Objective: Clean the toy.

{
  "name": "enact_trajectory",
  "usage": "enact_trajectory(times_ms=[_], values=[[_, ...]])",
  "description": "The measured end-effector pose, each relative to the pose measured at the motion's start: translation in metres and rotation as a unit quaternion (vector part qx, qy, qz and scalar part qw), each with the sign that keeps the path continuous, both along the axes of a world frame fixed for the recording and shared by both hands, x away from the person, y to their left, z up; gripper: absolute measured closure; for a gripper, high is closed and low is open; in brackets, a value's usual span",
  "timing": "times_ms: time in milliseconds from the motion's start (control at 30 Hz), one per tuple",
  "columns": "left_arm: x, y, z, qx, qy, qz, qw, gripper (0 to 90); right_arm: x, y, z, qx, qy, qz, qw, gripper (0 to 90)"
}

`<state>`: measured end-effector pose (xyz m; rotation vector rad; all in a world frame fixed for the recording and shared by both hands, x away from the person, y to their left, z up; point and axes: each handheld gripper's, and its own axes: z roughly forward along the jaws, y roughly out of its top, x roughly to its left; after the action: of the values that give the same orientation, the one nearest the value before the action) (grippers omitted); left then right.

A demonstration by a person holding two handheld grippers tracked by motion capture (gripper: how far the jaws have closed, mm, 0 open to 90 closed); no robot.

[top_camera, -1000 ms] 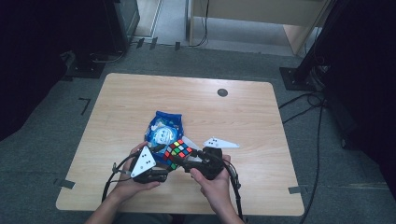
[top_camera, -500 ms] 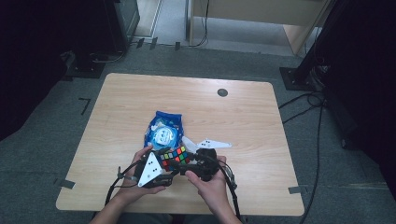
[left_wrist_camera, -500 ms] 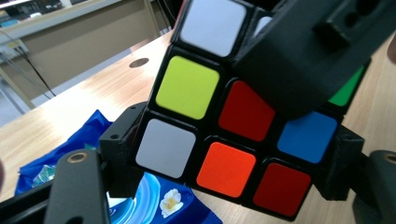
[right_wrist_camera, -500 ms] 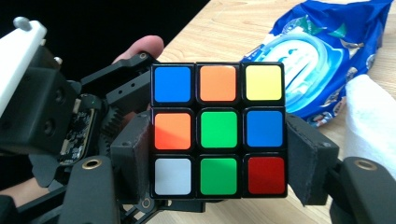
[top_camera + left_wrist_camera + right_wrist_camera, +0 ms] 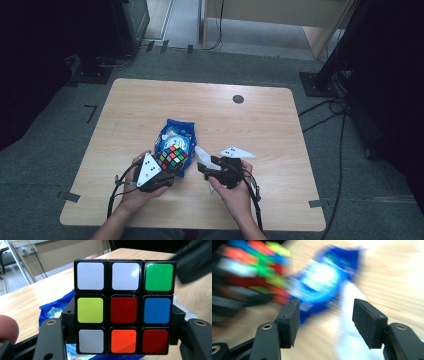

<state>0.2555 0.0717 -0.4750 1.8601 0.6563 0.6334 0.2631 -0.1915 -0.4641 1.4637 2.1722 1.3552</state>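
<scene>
A Rubik's cube [image 5: 124,306] with mixed colours sits between the black jaws of my left gripper [image 5: 123,326], whose pads press on its two sides. These jaws have just been closing on it. From above, the cube [image 5: 173,157] is held over the near end of a blue snack bag [image 5: 176,134], with the left gripper [image 5: 169,166] below and to its left. My right gripper [image 5: 204,169] is a little to the right, apart from the cube. In its own blurred view the right gripper [image 5: 325,322] stands open above a white paper strip [image 5: 350,332]; its jaws have just been closing, gripping nothing.
The wooden table [image 5: 260,125] has a small dark round disc [image 5: 238,99] near its far edge. Cables trail from both grippers towards the near edge. Dark equipment and cables stand on the grey floor around the table.
The two grippers were together at the cube; now the right one has pulled away to the right and lower. The left one keeps the cube and has shifted it slightly left.
</scene>
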Motion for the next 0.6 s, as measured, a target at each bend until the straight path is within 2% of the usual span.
enact_trajectory(times_ms=[67, 133, 233, 267, 333, 367, 400, 433, 500, 567, 600], values=[[-0.001, -0.002, -0.001, 0.001, 0.001, -0.003, 1.0, 33.6, 0.006, -0.001, -0.019, -0.035, 0.009, -0.019, 0.9992, 41.6], [-0.002, -0.005, -0.002, 0.004, 0.002, -0.009, 1.0, 33.6, 0.012, -0.002, -0.035, -0.054, 0.011, -0.031, 0.998, 45.1], [-0.002, -0.008, -0.004, 0.009, 0.005, -0.014, 0.9999, 33.6, 0.018, -0.001, -0.048, -0.074, 0.022, -0.023, 0.9968, 50.6], [-0.002, -0.009, -0.005, 0.01, 0.006, -0.016, 0.9998, 33.6, 0.018, 0.0, -0.049, -0.083, 0.019, -0.021, 0.9961, 54.2], [-0.003, -0.01, -0.006, 0.011, 0.009, -0.017, 0.9997, 33.6, 0.016, 0.004, -0.05, -0.115, -0.003, -0.018, 0.9932, 64.9], [-0.003, -0.01, -0.007, 0.014, 0.011, -0.018, 0.9997, 33.6, 0.015, 0.005, -0.05, -0.132, -0.011, -0.013, 0.9911, 72.7], [-0.003, -0.011, -0.007, 0.015, 0.01, -0.019, 0.9997, 33.6, 0.015, 0.005, -0.05, -0.138, -0.015, -0.012, 0.9902, 81.6], [-0.003, -0.012, -0.008, 0.015, 0.011, -0.021, 0.9996, 33.6, 0.016, 0.003, -0.05, -0.129, -0.008, -0.003, 0.9916, 86.5], [-0.004, -0.014, -0.009, 0.017, 0.013, -0.024, 0.9995, 33.6, 0.018, -0.004, -0.047, -0.074, 0.017, 0.013, 0.9971, 88.3], [-0.005, -0.016, -0.009, 0.02, 0.013, -0.032, 0.9992, 33.6, 0.016, -0.008, -0.038, -0.016, 0.006, 0.027, 0.9995, 88.5], [-0.006, -0.018, -0.01, 0.021, 0.011, -0.037, 0.999, 33.6, 0.012, -0.009, -0.03, 0.016, -0.006, 0.037, 0.9992, 88.5]])
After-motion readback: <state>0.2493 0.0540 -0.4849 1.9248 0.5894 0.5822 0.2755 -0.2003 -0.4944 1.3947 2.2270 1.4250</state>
